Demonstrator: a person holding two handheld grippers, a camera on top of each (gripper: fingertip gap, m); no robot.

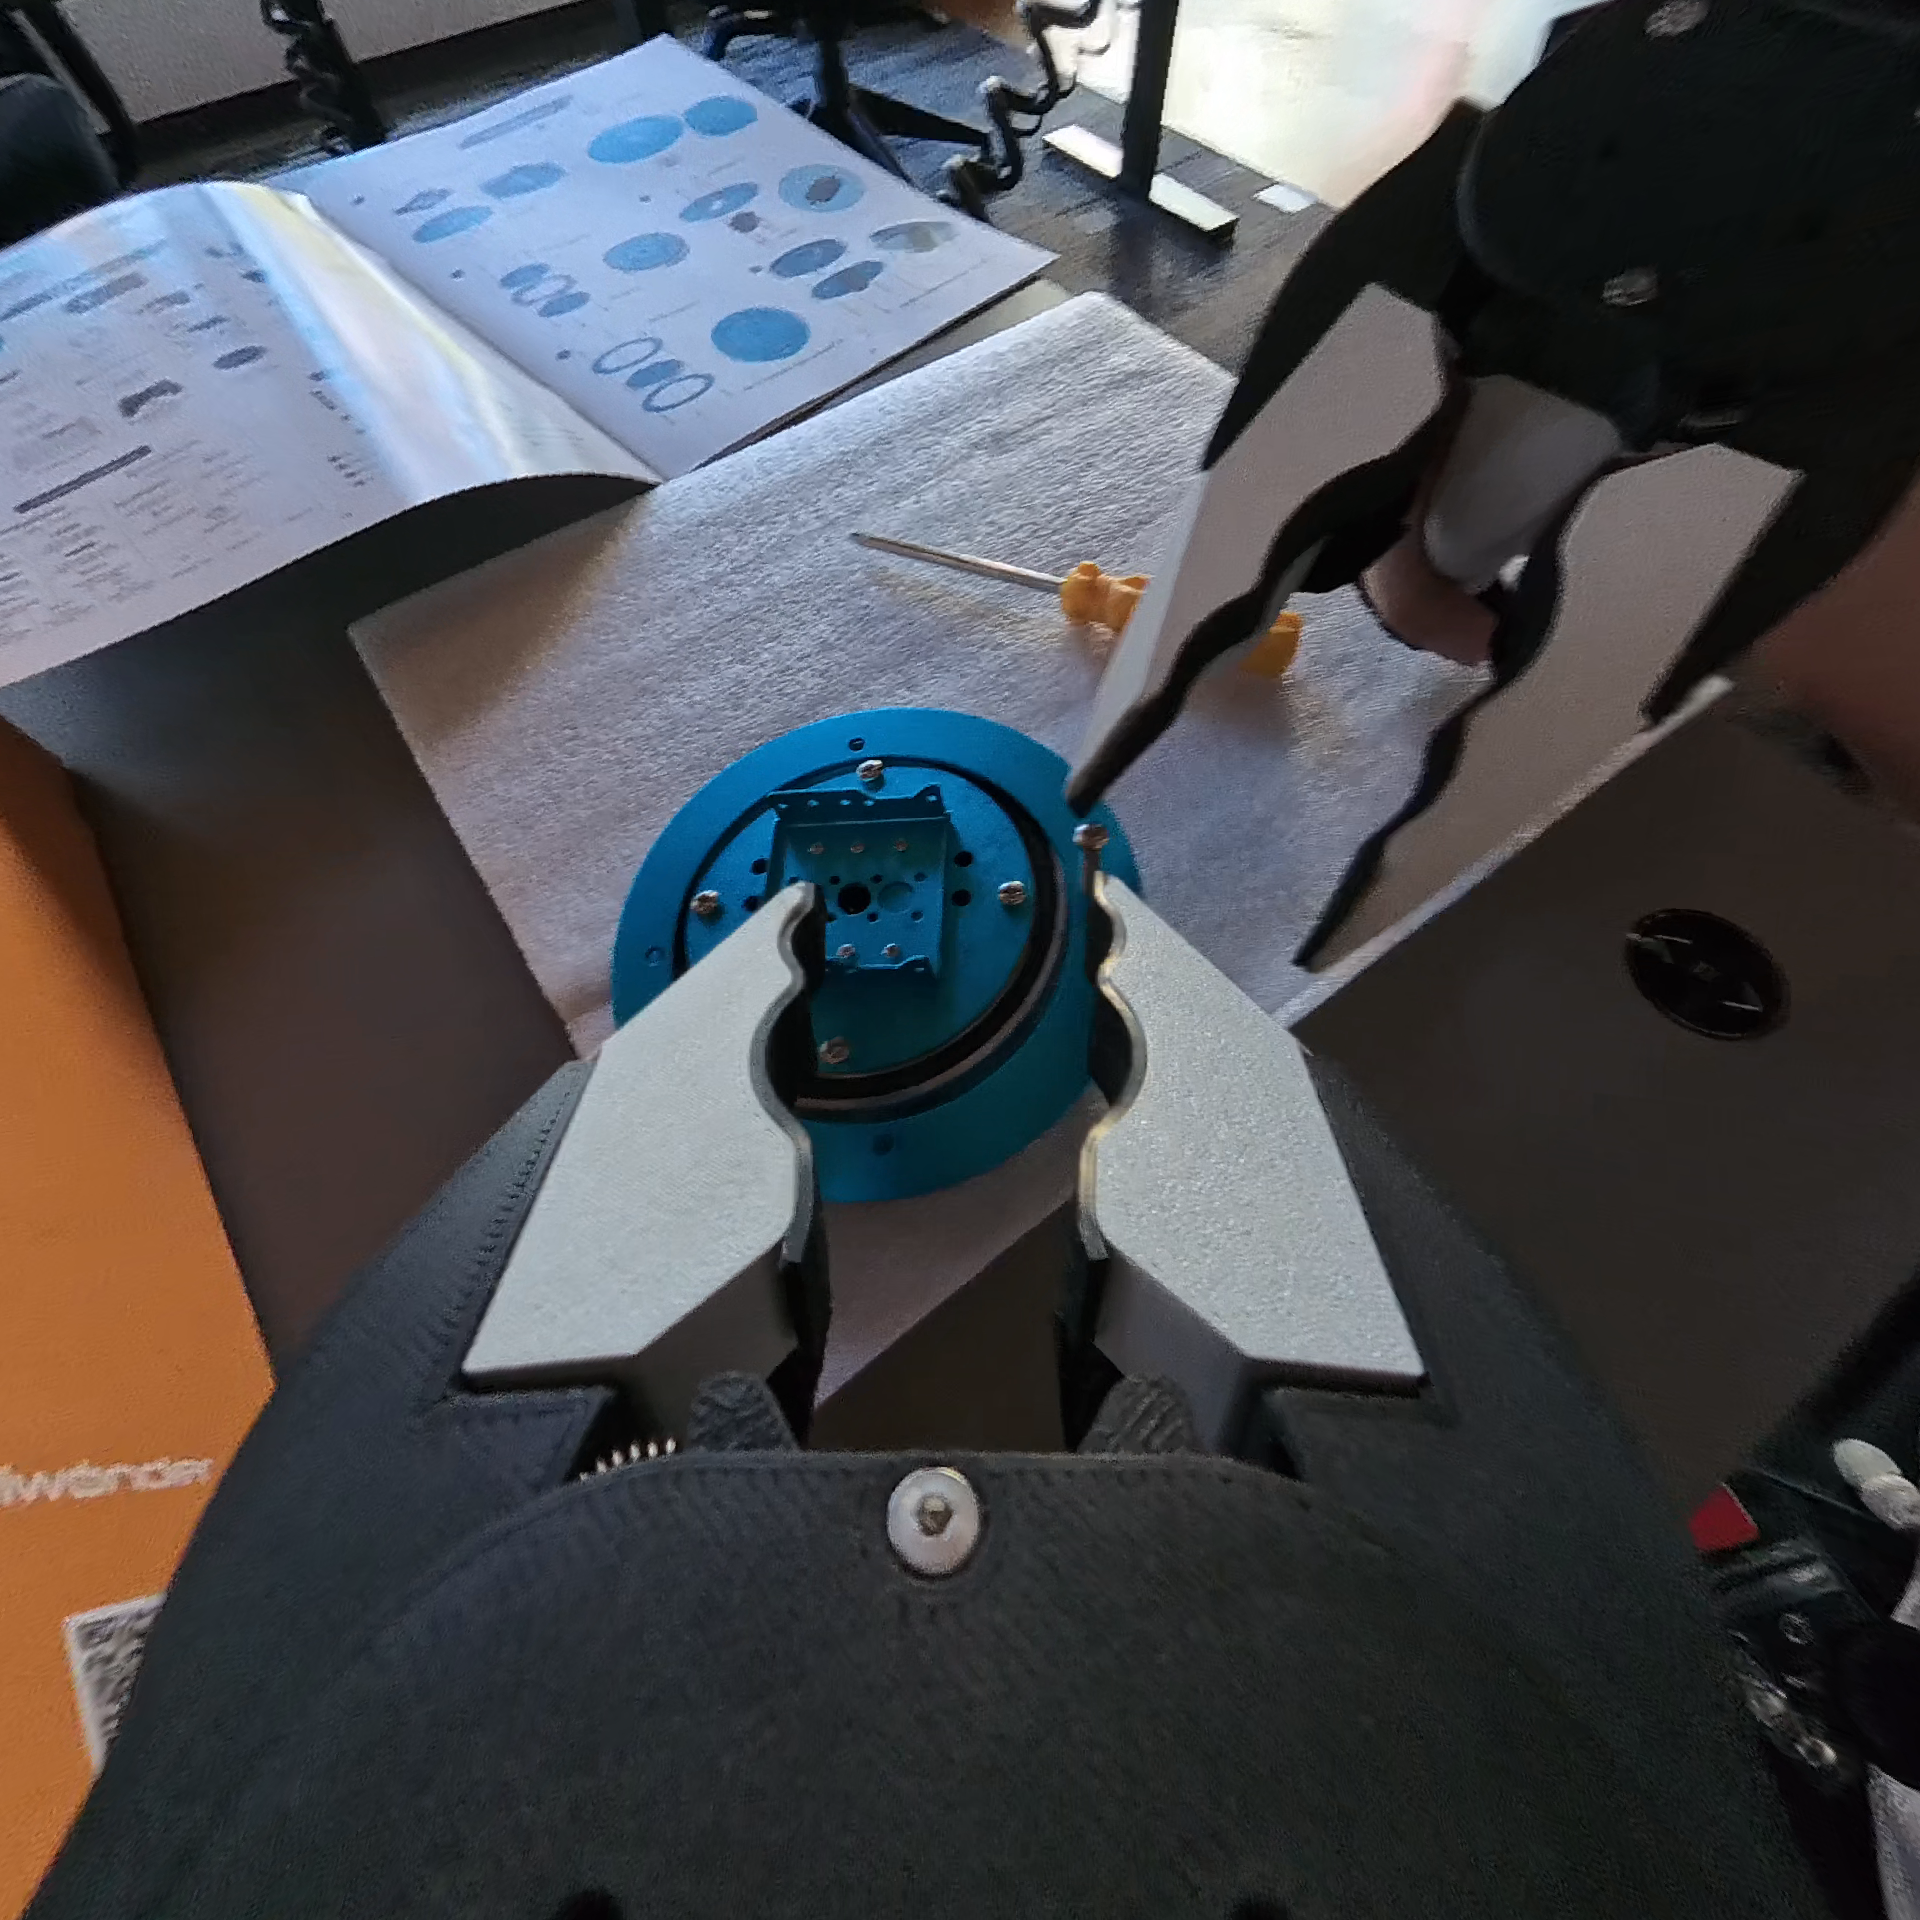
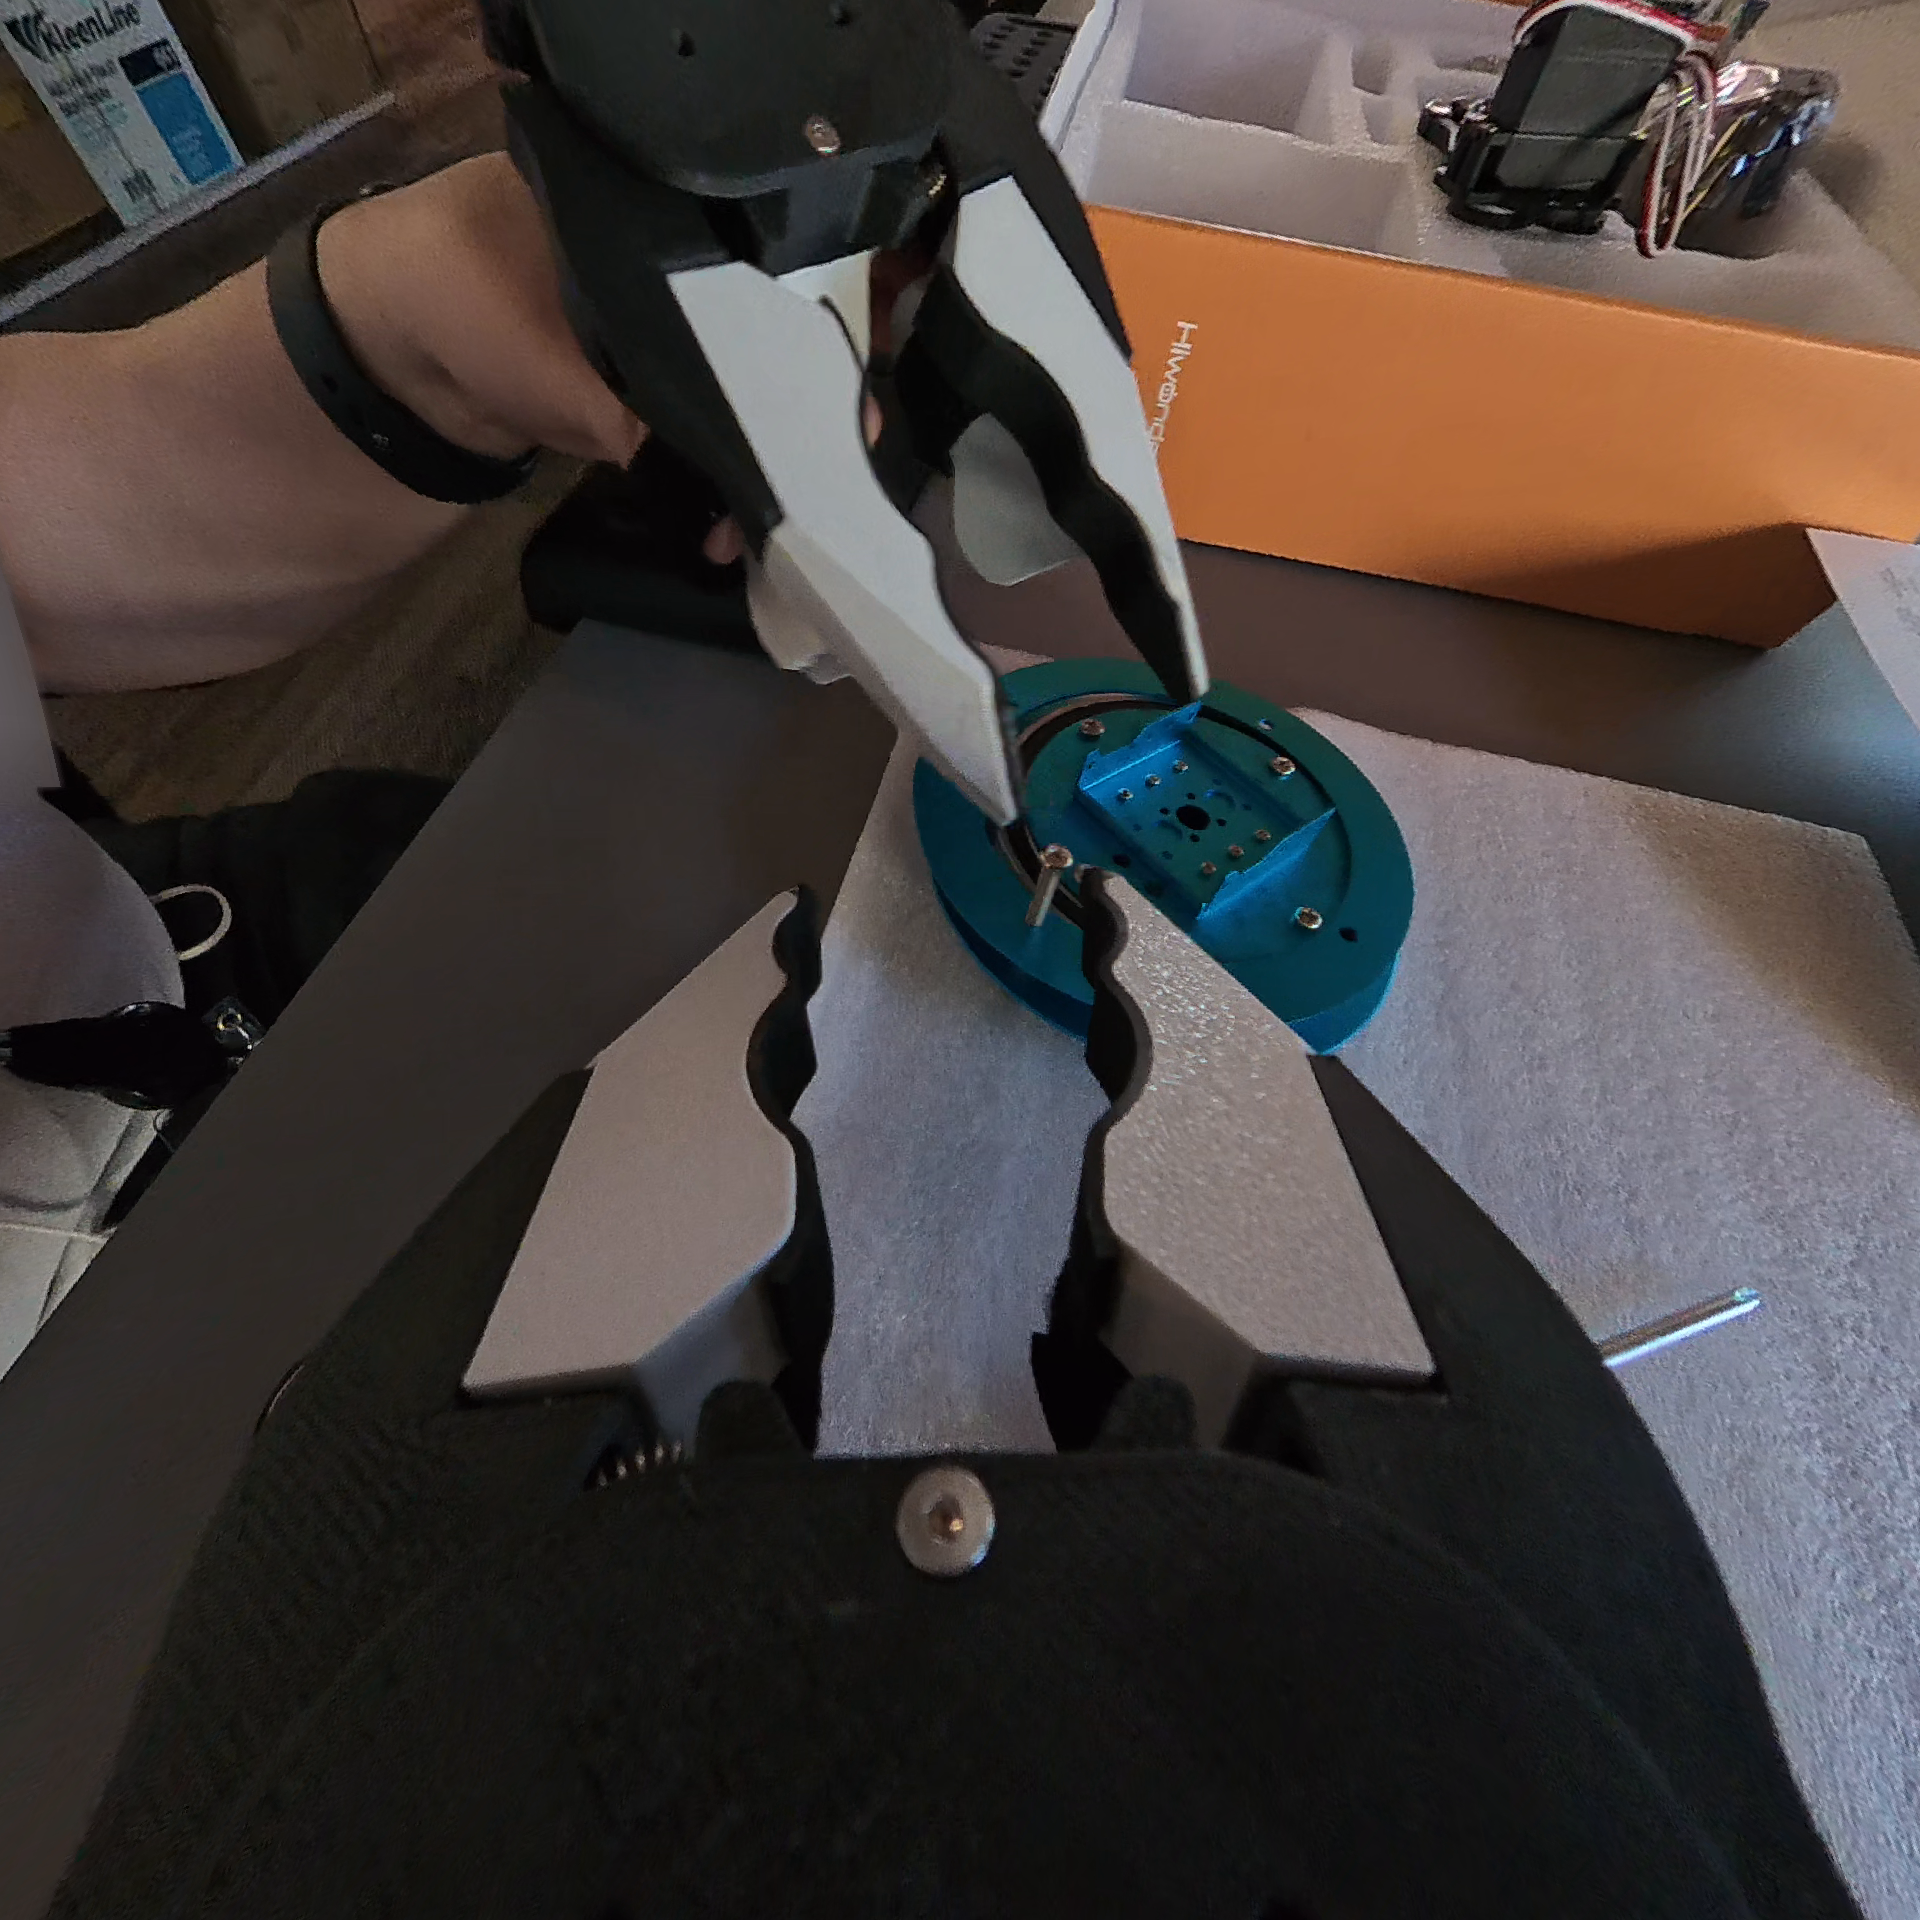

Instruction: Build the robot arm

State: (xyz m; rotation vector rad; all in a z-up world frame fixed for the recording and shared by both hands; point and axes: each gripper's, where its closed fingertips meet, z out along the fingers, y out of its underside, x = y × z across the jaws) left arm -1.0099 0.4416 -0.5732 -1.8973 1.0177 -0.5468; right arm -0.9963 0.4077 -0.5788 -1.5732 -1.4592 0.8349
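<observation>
Daylight floods in from one o'clock in the left wrist view, blowing out the window area [image 1: 1351, 94] and glazing the open booklet [image 1: 343, 312]. Wide-angle distortion bends both views' edges; distant objects and the moving right gripper [image 1: 1184, 883] blur.

Grey desk [image 1: 312, 935], dark floor [image 1: 1101, 260] behind (bright light from the window side).

Both the left gripper [image 1: 948, 888] and the right gripper [image 2: 940, 894] point downward, jaws parted, tips close together.
</observation>
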